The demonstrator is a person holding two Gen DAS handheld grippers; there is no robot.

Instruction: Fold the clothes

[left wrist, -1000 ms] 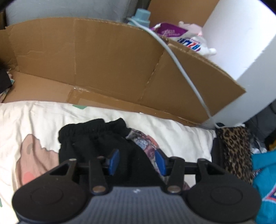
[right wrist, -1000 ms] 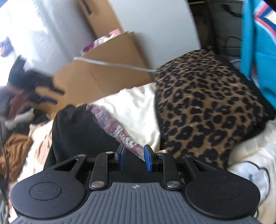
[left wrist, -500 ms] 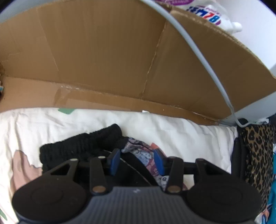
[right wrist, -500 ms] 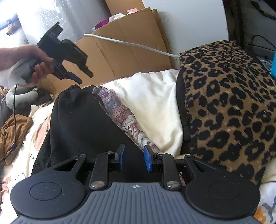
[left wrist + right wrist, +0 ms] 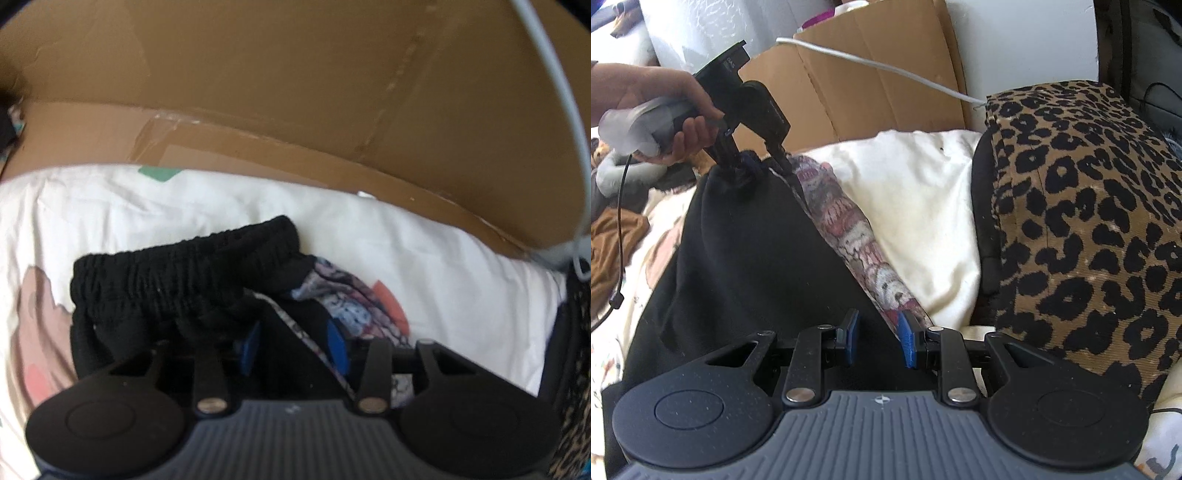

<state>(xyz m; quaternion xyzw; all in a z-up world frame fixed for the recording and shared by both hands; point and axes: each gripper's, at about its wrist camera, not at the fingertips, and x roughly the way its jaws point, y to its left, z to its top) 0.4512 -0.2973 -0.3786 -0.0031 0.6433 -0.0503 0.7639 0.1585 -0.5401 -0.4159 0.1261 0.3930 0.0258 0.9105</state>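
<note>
Both views: strong fisheye distortion; straight edges bow near the borders and the corners darken. Left wrist view soft overall; the cardboard and white cable are blurred. White sheet bright, close to blown out. Black shorts hold only faint texture at the waistband. Right wrist view sharper; leopard print cushion crisp. Daylight enters from upper left, where the background washes out. Black cloth below reads as near-featureless shadow.
</note>
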